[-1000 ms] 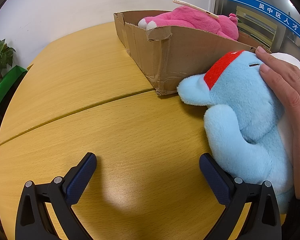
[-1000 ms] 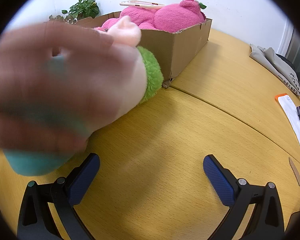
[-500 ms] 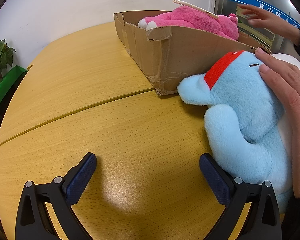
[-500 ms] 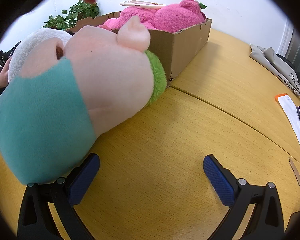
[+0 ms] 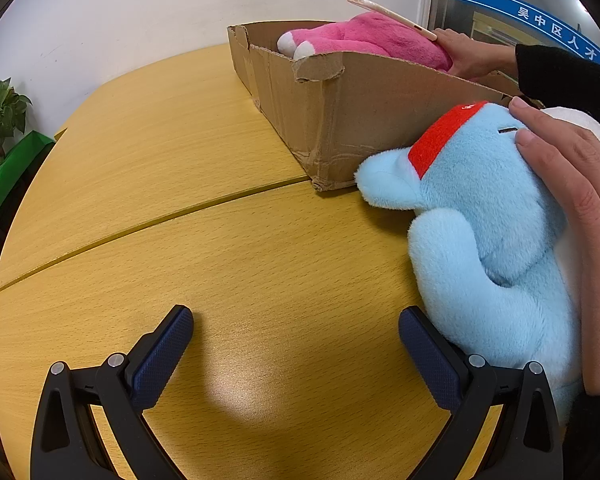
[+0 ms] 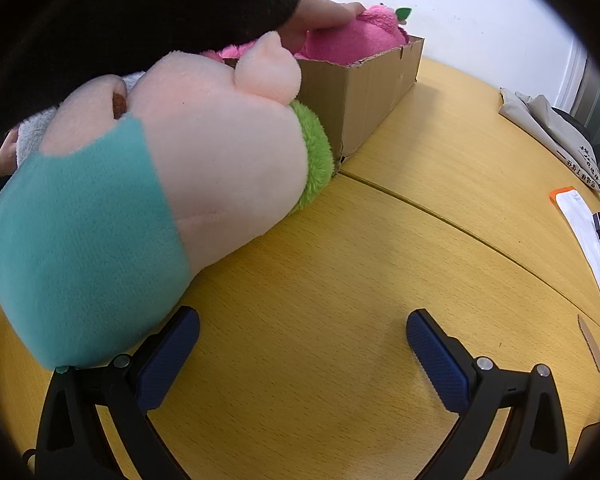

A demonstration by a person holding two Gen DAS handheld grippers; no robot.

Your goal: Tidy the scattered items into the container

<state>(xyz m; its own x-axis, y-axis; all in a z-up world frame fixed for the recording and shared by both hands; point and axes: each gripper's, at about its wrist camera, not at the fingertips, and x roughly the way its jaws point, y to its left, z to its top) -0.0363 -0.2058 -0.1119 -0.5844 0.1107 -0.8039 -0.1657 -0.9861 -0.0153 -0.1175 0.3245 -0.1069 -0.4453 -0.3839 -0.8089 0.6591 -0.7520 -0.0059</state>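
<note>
Since half a second ago, a bare hand (image 5: 466,54) has been brought down onto the pink toy (image 5: 370,38) in the cardboard box (image 5: 364,116) at the tabletop's far edge. Both grippers (image 5: 296,354) (image 6: 302,356) are kept spread, empty; blue toy (image 5: 488,232) and pig toy (image 6: 148,196) remain outside, unpacked.

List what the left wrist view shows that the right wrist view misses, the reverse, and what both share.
Left wrist only: a light blue plush under a bare hand, a phone, a potted plant.
Right wrist only: a pig plush, a folded cloth, papers.
Both: the cardboard box holding the pink plush, on the wooden table.
</note>
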